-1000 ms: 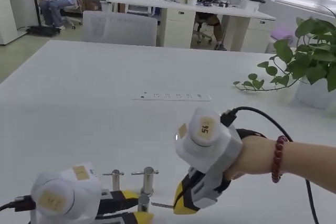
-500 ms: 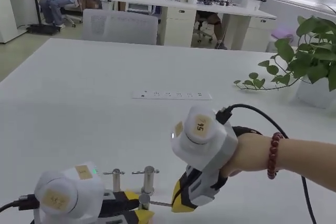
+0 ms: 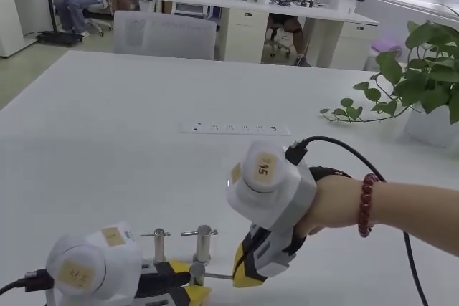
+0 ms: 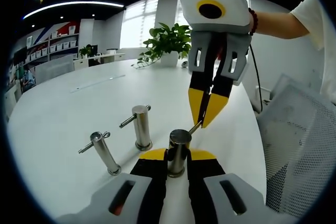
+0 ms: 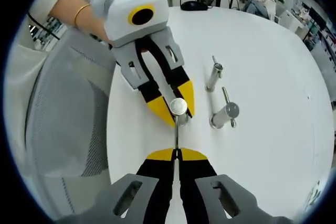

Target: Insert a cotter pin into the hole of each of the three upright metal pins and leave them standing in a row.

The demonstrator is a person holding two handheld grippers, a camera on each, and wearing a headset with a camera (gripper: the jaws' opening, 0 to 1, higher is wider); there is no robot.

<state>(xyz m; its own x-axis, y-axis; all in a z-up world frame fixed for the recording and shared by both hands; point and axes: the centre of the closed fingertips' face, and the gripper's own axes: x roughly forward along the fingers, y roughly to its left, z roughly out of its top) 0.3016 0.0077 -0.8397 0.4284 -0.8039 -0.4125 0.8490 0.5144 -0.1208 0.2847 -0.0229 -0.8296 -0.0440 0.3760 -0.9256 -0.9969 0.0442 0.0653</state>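
- Pin one (image 4: pixel 140 127) and pin two (image 4: pixel 104 153) stood cottered on the desk (image 4: pixel 63 114).
- Your left hand-held gripper (image 4: pixel 178 157) clamped the third pin (image 4: pixel 179 141) upright.
- Your right hand-held gripper (image 5: pixel 177 153) pinched the last cotter (image 5: pixel 177 132) at its hole; insertion seemingly remained.

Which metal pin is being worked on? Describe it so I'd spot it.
On the big white table stand three metal pins. Yours is the pin clamped in the jaws of the left gripper; its two neighbours stand free, cotter pins already through them.
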